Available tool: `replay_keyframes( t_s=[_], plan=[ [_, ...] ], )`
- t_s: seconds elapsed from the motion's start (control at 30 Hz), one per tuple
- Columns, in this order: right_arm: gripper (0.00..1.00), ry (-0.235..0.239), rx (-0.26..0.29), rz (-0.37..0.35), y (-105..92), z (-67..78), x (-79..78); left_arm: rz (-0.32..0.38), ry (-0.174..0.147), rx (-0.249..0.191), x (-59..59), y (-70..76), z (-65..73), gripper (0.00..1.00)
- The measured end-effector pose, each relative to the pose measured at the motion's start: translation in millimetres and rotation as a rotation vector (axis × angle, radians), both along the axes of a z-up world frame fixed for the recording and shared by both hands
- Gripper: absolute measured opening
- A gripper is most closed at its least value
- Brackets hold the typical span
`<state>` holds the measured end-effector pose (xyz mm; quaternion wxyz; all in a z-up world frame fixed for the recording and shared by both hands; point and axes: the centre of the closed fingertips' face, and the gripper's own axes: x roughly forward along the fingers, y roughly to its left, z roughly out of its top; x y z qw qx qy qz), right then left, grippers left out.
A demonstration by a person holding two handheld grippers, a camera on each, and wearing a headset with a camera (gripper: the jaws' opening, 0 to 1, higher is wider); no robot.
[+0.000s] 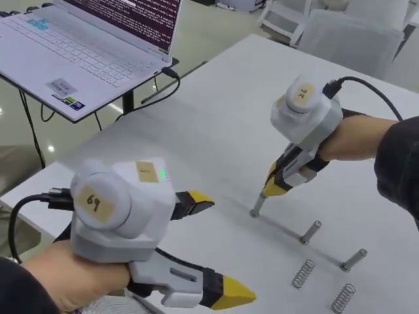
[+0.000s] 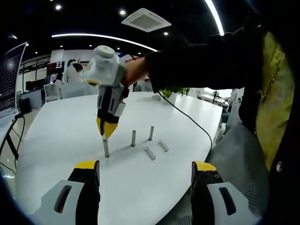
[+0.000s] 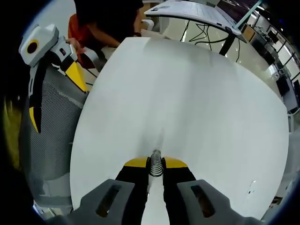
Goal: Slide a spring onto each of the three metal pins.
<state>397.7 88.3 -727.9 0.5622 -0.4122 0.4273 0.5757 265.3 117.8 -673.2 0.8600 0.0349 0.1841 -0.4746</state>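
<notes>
Right gripper (image 1: 270,190) jaws clamped on a spring (image 3: 156,165), tip at the top of the end pin (image 1: 257,205). Middle pin (image 1: 310,231) and third pin (image 1: 353,260) are bare. Loose spring (image 1: 303,273) and second loose spring (image 1: 342,297) lie near them on the counter (image 1: 216,124). Left gripper (image 2: 145,169) jaws wide apart, off the counter edge.

Three grey metal pins stand in a row on the white round table (image 1: 216,124): leftmost pin (image 1: 257,206), middle pin (image 1: 310,232), rightmost pin (image 1: 353,260). First loose wire coil spring (image 1: 303,273) lies in front, between middle and rightmost pins; second loose spring (image 1: 343,298) lies right of it. Right claw (image 1: 267,191), third spring (image 3: 156,164) pinched in it, sits directly over leftmost pin. Left claw (image 1: 222,247) is well left of the row.
</notes>
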Motion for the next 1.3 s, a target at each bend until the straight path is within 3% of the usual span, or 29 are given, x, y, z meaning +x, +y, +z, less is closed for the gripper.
replay_keyframes(
  t_s=[0.8, 1.3],
  plan=[
    [0.08, 0.013, -0.034, -0.010, 1.7, -26.7, 0.1, 0.009, 0.005, -0.012, 2.6, 3.6, -2.5, 0.76],
    [0.08, -0.003, -0.052, -0.011, 4.0, -44.4, -4.2, 0.009, 0.010, -0.014, 2.0, 4.8, -3.5, 0.75]
  ],
)
